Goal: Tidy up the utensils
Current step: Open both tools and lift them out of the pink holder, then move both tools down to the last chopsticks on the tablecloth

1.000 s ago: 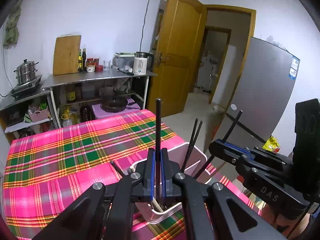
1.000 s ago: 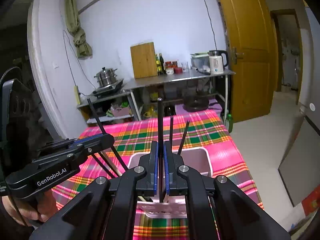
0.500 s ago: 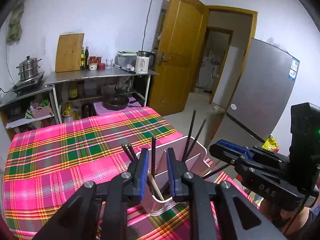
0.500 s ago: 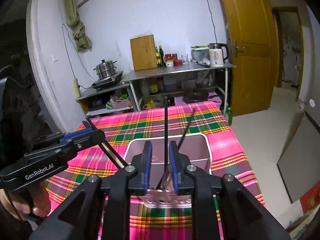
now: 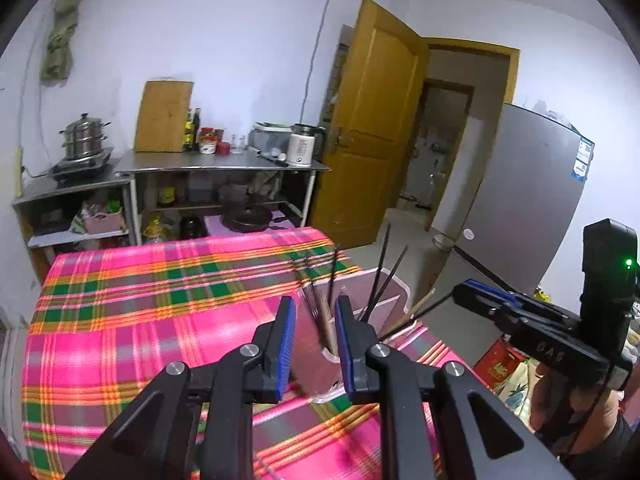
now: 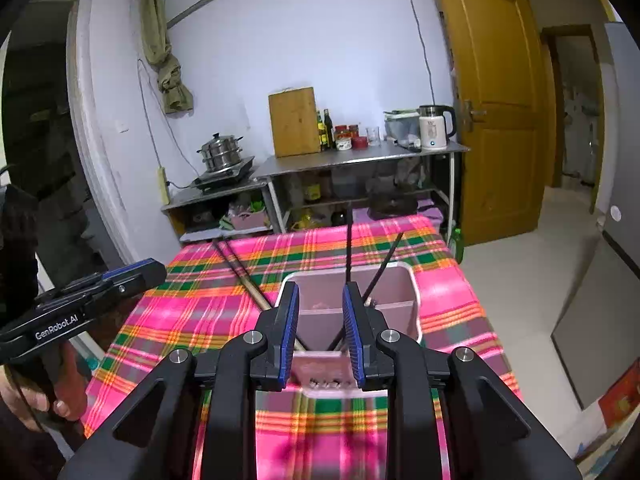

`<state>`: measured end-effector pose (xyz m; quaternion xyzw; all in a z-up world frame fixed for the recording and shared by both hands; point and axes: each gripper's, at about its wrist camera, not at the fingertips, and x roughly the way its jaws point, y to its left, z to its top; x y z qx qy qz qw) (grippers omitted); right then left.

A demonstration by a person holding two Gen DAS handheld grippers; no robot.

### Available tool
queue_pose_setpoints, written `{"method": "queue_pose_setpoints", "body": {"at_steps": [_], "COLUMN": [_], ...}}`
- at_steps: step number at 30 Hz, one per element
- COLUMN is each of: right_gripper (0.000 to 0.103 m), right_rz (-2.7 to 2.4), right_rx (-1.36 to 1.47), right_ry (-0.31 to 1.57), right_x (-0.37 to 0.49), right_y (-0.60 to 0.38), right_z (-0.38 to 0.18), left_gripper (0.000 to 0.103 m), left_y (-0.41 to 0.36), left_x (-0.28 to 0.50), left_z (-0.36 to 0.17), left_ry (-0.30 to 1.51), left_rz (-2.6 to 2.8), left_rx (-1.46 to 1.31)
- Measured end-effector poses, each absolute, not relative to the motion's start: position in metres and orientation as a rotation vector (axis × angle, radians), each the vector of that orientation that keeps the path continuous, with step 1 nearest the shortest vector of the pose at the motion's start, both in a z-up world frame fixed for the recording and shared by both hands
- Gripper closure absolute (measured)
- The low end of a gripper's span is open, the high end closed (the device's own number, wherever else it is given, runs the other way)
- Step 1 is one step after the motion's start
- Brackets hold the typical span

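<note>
The left gripper (image 5: pixel 314 334) sits in the lower middle of the left wrist view, pointing forward and somewhat down at the pink utensil holder (image 5: pixel 390 294). Its blue pads are spread apart with nothing pinched between them; the dark chopsticks (image 5: pixel 320 312) seen through the gap stand in the holder beyond, blurred. In the right wrist view the right gripper (image 6: pixel 320 320) is in the lower middle of the frame, also tilted down toward the holder (image 6: pixel 408 300), and its jaws are opening with no thing pressed by the pads. Behind the gap, chopsticks (image 6: pixel 349 248) rise out of the holder, one upright and others leaning to the left and right. The holder stands on the bench, which is covered by a pink plaid cloth (image 6: pixel 224 308), near its right edge in the left wrist view. At the left edge of the right wrist view a person's hand (image 6: pixel 60 388) grips the handle of the left gripper, beside the bench. In the upper part of both views, a metal shelf (image 5: pixel 224 164) carries a cutting board (image 5: pixel 164 116), bottles, a kettle (image 5: pixel 302 150) and a steel pot (image 5: pixel 82 136). A yellow door (image 5: pixel 372 136) stands open, and a grey fridge (image 5: pixel 524 200) is at the right of the left wrist view.
</note>
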<state>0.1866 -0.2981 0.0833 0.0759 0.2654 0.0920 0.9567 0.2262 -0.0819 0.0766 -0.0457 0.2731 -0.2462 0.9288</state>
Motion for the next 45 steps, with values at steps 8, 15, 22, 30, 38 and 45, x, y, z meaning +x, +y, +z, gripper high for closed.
{"method": "queue_pose_setpoints", "body": {"at_steps": [8, 15, 22, 30, 38, 45], "right_gripper": [0.080, 0.080, 0.080, 0.080, 0.080, 0.080], "right_rz": [0.231, 0.278, 0.317, 0.347, 0.375, 0.389], "right_rx": [0.160, 0.139, 0.131, 0.108, 0.089, 0.076], "right_ry": [0.607, 0.672, 0.728, 0.770, 0.822, 0.871], "right_x": [0.161, 0.148, 0.146, 0.153, 0.167, 0.185], "right_y": [-0.283, -0.261, -0.243, -0.223, -0.207, -0.194], "right_z": [0.058, 0.033, 0.010, -0.007, -0.029, -0.052], "left_gripper": [0.083, 0.083, 0.083, 0.083, 0.083, 0.083], "left_y": [-0.044, -0.026, -0.015, -0.011, -0.003, -0.003], "left_x": [0.191, 0.175, 0.170, 0.175, 0.199, 0.233], "left_z": [0.039, 0.004, -0.025, -0.048, -0.077, -0.106], "left_ry": [0.629, 0.704, 0.766, 0.820, 0.890, 0.950], "left_rz": [-0.436, -0.398, -0.378, -0.353, -0.317, -0.290], "left_rx": [-0.123, -0.143, -0.172, -0.198, -0.254, -0.298]}}
